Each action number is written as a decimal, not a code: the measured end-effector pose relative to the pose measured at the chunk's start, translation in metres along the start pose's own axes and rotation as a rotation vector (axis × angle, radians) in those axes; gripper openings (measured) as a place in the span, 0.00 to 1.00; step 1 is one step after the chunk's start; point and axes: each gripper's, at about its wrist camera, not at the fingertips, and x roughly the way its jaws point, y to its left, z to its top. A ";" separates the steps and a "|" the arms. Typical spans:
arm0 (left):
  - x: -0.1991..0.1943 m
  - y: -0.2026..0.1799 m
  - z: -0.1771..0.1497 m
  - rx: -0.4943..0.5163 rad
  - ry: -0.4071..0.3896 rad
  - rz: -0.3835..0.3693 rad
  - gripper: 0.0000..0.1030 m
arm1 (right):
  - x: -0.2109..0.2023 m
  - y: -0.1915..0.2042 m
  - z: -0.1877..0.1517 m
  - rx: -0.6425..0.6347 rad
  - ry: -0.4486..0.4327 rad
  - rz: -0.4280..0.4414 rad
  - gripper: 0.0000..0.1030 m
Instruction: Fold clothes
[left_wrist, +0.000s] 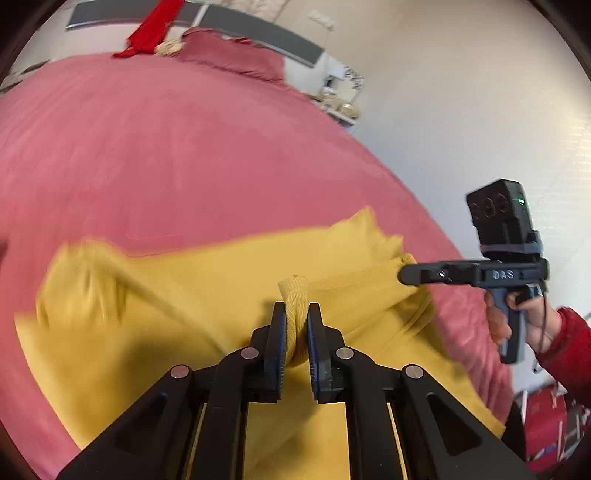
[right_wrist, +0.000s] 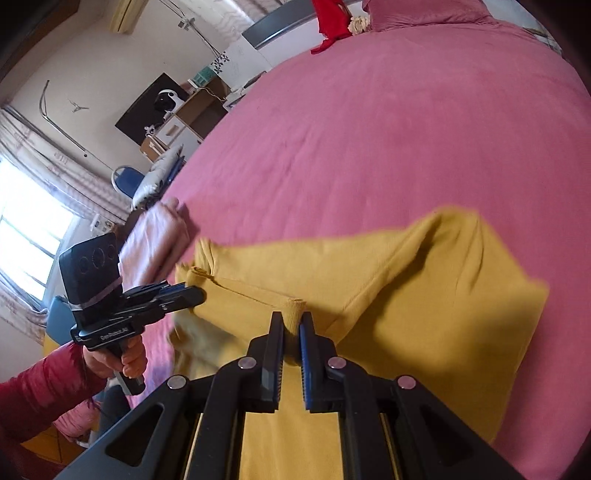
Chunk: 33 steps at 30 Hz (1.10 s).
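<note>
Your left gripper points downward, jaws pinched tight on a fold of yellow garment; your right gripper does likewise; each red-sleeved hand grasps its handle beneath the camera.

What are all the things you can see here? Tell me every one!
yellow garment: one, mustard yellow, lying on the bed, pinched at two spots along its near edge.
bed cover: one, pink, spread over the whole bed.
pillow: one, pink, at the far end of the bed.
red cloth: one, bright red, at the far end beside the pillow.
folded pink garment: one, pale pink, at the bed's edge beyond the yellow one.
blue chair: one, blue, past the bed near the window.
left gripper: one, black, jaws shut on a fold of the yellow garment.
right gripper: one, black, jaws shut on another fold.
sleeve: red, on the arm holding the left gripper.
</note>
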 end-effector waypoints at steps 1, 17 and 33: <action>0.005 -0.001 -0.010 -0.009 0.009 0.021 0.11 | 0.007 -0.001 -0.010 0.008 0.010 -0.015 0.06; -0.035 -0.036 -0.042 0.026 -0.127 0.199 0.65 | -0.042 0.012 -0.039 -0.051 -0.163 -0.078 0.25; -0.045 -0.038 -0.097 -0.154 0.046 0.288 0.76 | -0.084 -0.021 -0.074 0.160 -0.201 0.014 0.26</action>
